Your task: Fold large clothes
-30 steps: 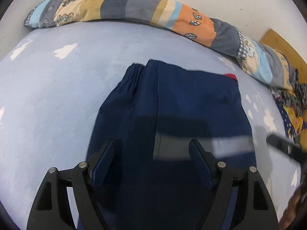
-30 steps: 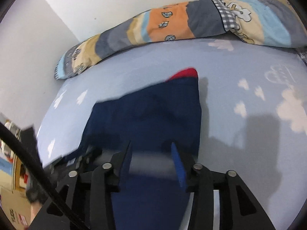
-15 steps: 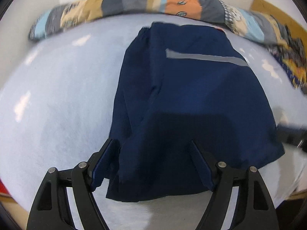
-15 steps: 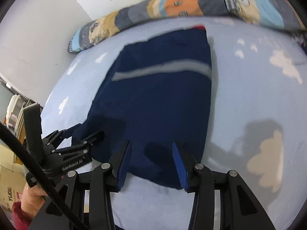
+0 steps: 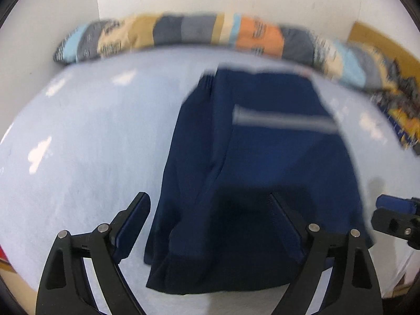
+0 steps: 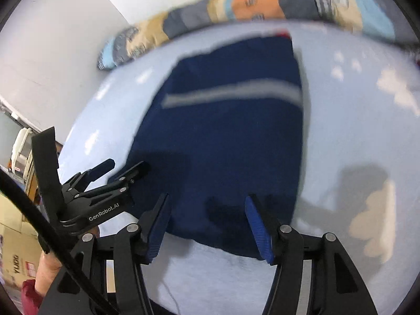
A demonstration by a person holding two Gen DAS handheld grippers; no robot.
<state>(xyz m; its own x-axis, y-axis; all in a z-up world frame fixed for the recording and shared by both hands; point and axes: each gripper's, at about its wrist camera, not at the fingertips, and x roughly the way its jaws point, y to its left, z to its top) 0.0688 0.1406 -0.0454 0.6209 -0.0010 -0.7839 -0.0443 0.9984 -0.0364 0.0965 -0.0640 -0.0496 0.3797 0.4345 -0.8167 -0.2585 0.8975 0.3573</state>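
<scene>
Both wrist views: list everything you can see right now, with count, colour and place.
garment: one, navy with a grey stripe and a red bit at the far edge, lying folded on the bed.
bed sheet: one, pale blue with white clouds, under the garment.
long pillow: one, patchwork of orange, grey, tan and blue, along the wall.
patterned cloth: one, yellow and dark, far right of the bed.
cardboard boxes: tan, beside the bed; count unclear.
left gripper: black, blue pads, jaws opening, nothing gripped.
right gripper: same, jaws opening, nothing gripped.
hand: one, red sleeve, holding the left gripper.
</scene>
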